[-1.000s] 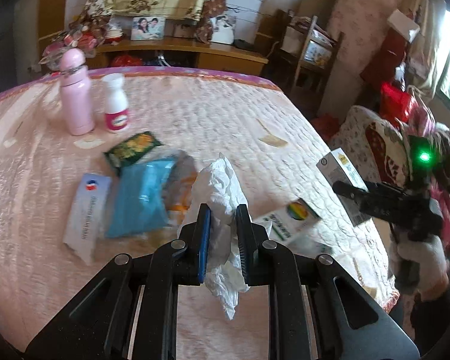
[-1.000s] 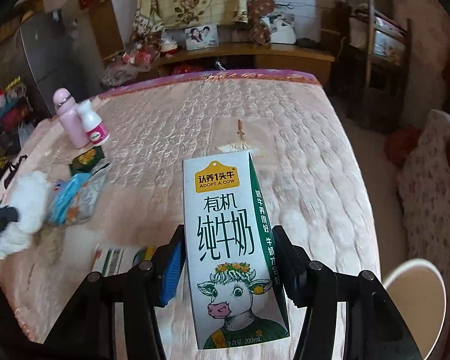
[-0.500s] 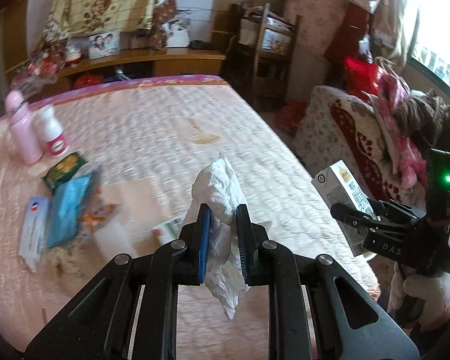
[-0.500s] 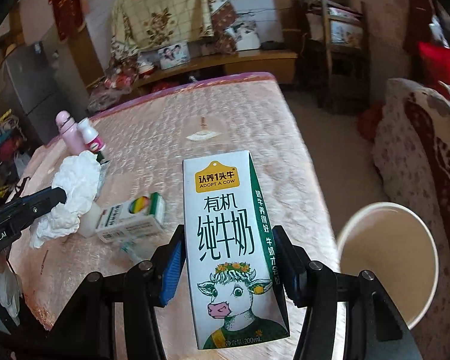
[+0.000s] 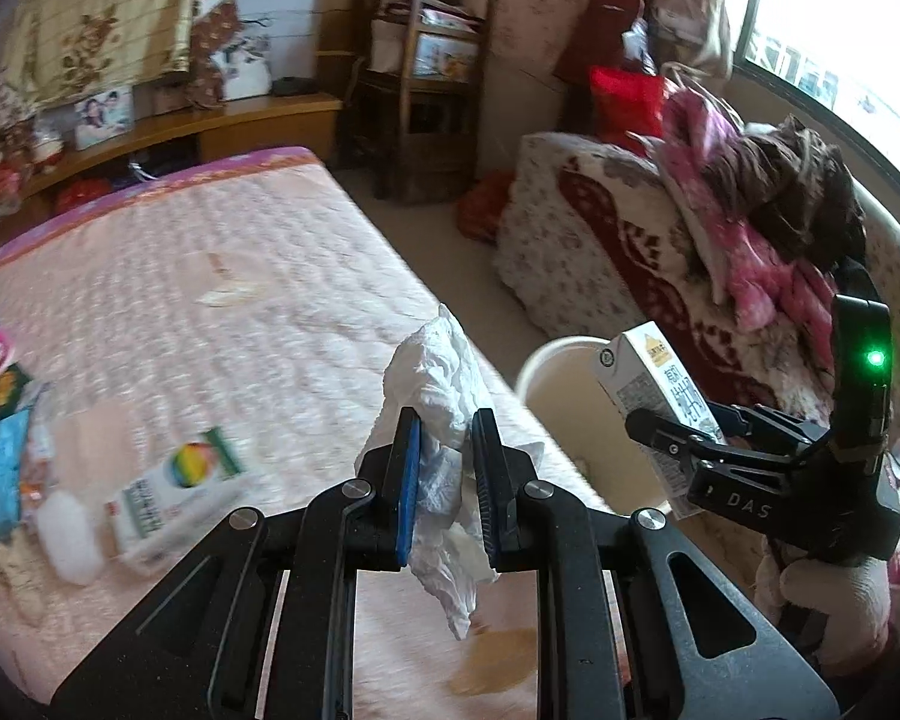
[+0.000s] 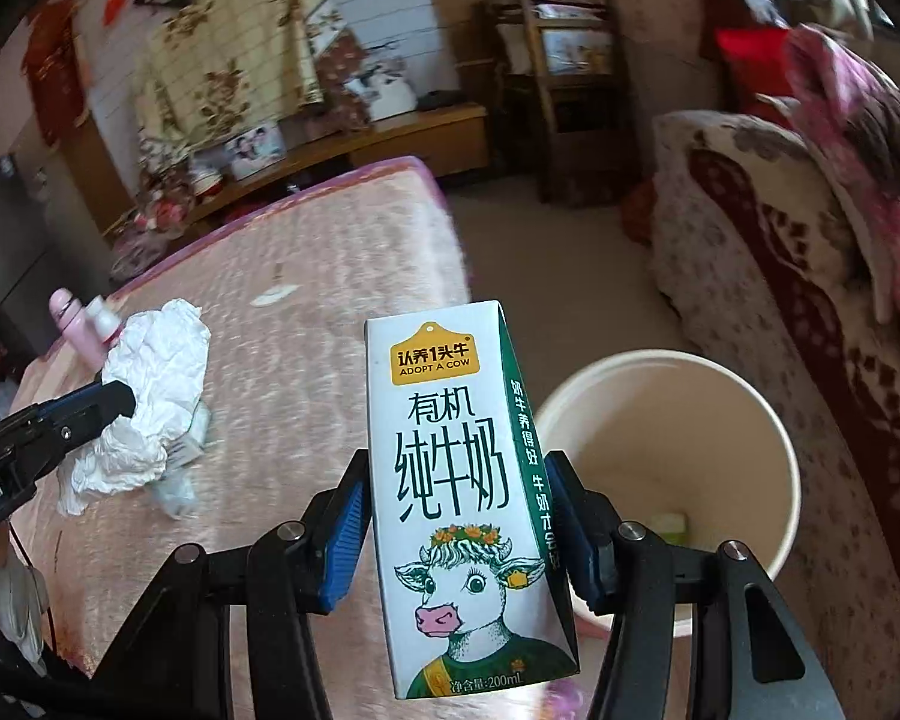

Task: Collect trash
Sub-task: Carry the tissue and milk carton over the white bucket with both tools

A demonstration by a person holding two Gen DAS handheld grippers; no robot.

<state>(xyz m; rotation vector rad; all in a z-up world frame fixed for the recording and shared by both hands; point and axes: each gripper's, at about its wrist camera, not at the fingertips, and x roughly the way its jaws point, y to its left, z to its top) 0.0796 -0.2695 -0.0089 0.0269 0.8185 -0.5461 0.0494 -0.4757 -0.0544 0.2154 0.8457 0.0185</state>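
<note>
Landmark: the cream bin [image 6: 669, 414], on the floor just beside the bed [image 5: 222, 300], at its near corner. One small pale-green scrap lies inside it; otherwise it looks empty.

Bed: trash not yet collected lies well away from the bin, on the far side of the tissue: a small box with a rainbow mark [image 5: 174, 492] and blue packets [image 5: 6, 474]. Blurred, details uncertain.

Right tongs [image 6: 453, 522]: clamped on the milk carton [image 6: 465, 504], pads on its two narrow sides, carton upright. It sits at the bin's bed-side edge, not clearly over the opening. Risk: release here and the carton strikes the rim or drops between bin and bed. The bin looks light; a knock from the carton's bottom corner could tip it.

Left tongs [image 5: 444, 474]: pinched nearly shut on a crumpled tissue [image 5: 435, 384], over the bed's edge, short of the bin. Risk: the loose tail below the pads may snag or cling on opening, and light paper may drift onto the bed.

Both tongs are near each other on the bin's bed side; collision is possible if both go over the opening together.
</note>
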